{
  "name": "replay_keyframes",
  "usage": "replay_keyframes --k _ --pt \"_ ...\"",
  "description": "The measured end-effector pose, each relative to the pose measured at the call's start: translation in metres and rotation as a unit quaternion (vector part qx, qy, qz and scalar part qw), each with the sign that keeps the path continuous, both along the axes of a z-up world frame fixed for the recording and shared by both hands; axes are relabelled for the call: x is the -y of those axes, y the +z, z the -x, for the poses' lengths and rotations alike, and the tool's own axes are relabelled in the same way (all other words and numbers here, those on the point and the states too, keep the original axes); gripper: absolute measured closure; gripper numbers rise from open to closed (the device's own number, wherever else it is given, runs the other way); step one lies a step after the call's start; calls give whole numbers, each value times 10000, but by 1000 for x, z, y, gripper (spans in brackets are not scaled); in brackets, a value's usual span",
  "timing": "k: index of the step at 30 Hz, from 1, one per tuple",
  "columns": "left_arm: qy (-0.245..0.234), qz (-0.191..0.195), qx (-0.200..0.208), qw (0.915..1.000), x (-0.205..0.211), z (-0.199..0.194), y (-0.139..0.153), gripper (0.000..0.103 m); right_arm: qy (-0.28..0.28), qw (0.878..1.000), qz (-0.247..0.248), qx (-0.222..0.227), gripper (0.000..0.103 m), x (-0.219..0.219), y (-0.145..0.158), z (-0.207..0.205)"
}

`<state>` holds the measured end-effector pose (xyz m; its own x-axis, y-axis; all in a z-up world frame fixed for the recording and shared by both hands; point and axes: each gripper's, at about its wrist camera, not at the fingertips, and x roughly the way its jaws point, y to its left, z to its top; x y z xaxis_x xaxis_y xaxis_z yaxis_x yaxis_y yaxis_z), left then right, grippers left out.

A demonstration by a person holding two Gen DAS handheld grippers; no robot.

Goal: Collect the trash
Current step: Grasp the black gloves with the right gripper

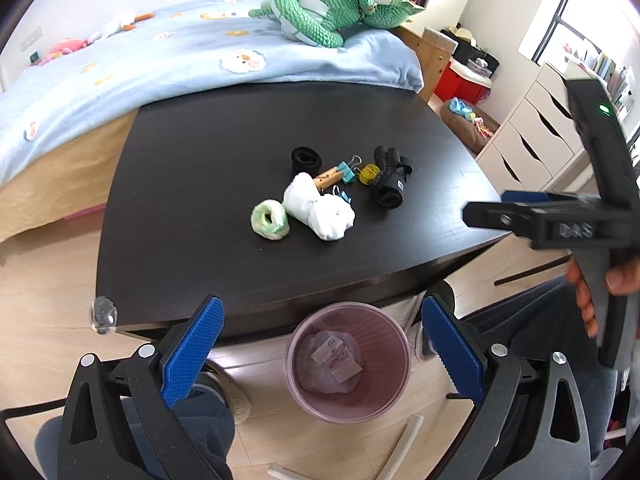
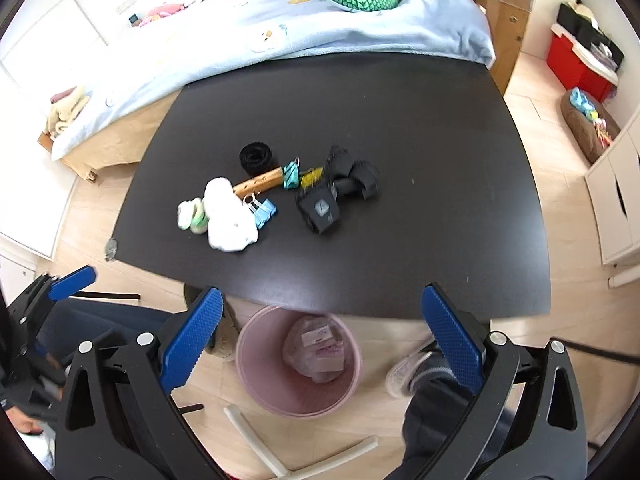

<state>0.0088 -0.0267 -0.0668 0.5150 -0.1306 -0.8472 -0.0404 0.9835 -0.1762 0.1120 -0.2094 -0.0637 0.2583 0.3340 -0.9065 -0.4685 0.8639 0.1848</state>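
Note:
A pink trash bin (image 1: 348, 364) stands on the floor in front of the black table (image 1: 224, 264); it also shows in the right wrist view (image 2: 298, 360), with crumpled plastic and paper scraps inside. On the table lies a cluster: a white tissue wad (image 1: 320, 210) (image 2: 228, 216), a green-white ring (image 1: 270, 220), a black hair tie (image 1: 306, 160), binder clips (image 2: 264, 208), a wooden piece (image 2: 256, 184) and a black strap (image 1: 390, 180). My left gripper (image 1: 320, 336) is open and empty above the bin. My right gripper (image 2: 322, 332) is open and empty, also above the bin.
A bed with a blue blanket (image 1: 160, 60) and a green plush toy (image 1: 332, 12) lies behind the table. White drawers (image 1: 536, 136) stand at the right. The person's legs and shoes (image 2: 416, 368) and white chair legs (image 2: 256, 440) are beside the bin.

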Motion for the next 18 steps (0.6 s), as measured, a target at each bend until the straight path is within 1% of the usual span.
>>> replay_keyframes --k 4,11,14,18 --pt "40 9 -9 10000 -3 -3 1 8 35 9999 125 -112 5 -15 -8 -22" --pt "47 -34 -16 10000 -7 -4 2 8 -60 9983 269 -521 5 -33 -31 -59" --pt "69 -35 -24 10000 -8 -5 1 8 -124 9967 290 -750 5 -39 -40 -70" --pt "95 -40 -29 9999 -10 -5 1 8 -170 9947 390 -937 5 -50 -52 -80"
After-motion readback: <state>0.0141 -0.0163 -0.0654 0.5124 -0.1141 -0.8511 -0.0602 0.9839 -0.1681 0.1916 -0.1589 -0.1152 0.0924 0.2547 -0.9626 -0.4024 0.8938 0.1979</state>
